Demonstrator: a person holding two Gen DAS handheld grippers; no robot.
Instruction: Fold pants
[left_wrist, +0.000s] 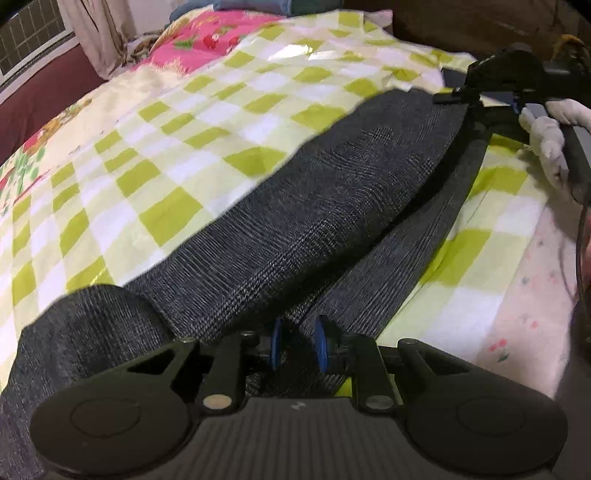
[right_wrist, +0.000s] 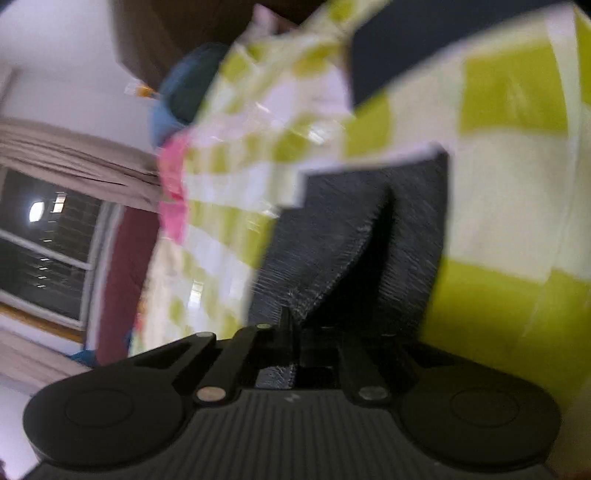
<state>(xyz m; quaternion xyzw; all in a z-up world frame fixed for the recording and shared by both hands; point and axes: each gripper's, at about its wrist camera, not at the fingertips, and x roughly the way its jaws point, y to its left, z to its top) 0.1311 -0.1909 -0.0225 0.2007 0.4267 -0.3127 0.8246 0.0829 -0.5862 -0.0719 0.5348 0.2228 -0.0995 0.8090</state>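
Between the blue pads (left_wrist: 320, 345) of the left gripper (left_wrist: 298, 345) a bunched fold of the dark grey pants (left_wrist: 314, 206) is pinched, the jaws drawn in on the cloth at the near end of the garment. At the far end of the pants, in the left wrist view, the right gripper (left_wrist: 448, 98) sits at the cloth's edge, carried by a hand in a white glove (left_wrist: 546, 136). The right wrist view is blurred, but it shows the right gripper's jaws brought together on a hemmed edge of the pants, which rises out of them and splits into two flaps.

The pants lie stretched lengthwise over a green-and-white checked bedspread (left_wrist: 155, 155), the two legs side by side with a dark seam line between them; the near end humps up beside the left gripper, so it is not lying flat. Beyond the pants, a pink printed cloth (left_wrist: 207, 40) lies at the head of the bed.

I judge this to be the lengthwise stage of folding: both ends are held and the garment is being tensioned or laid leg over leg. The next move seems to call for both grippers carrying their ends together while keeping the cloth taut, so the edges meet squarely. The humped near end would need smoothing for a clean crease.
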